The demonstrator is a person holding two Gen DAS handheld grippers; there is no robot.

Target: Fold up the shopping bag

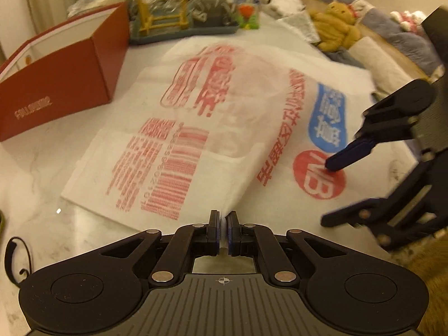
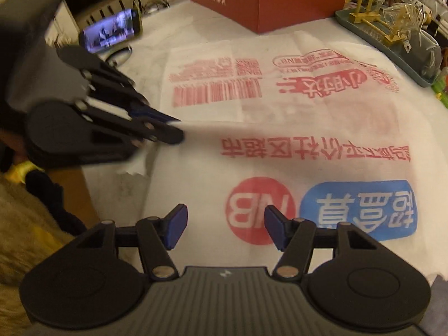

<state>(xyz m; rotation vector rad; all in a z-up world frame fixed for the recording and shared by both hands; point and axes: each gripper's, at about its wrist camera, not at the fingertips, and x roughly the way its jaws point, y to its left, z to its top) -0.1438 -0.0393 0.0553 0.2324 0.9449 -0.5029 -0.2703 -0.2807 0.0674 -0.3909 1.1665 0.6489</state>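
One shopping bag [image 1: 218,128], two grippers [image 1: 223,231] [image 2: 224,224], one red box [image 1: 58,84], one phone [image 2: 112,30].

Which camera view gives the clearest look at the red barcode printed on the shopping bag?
The right wrist view: the barcode on the shopping bag lies flat and its separate bars can be told apart, beyond the left gripper. The left wrist view shows the barcode larger but motion-smeared, just ahead of the left gripper's shut jaws.

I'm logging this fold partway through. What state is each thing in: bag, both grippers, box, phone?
shopping bag: spread on the table, partly folded, near edge lifted
left gripper: shut on the bag's edge
right gripper: open, above the bag's red logo
red box: open, no lid on it
phone: screen lit, propped on its side
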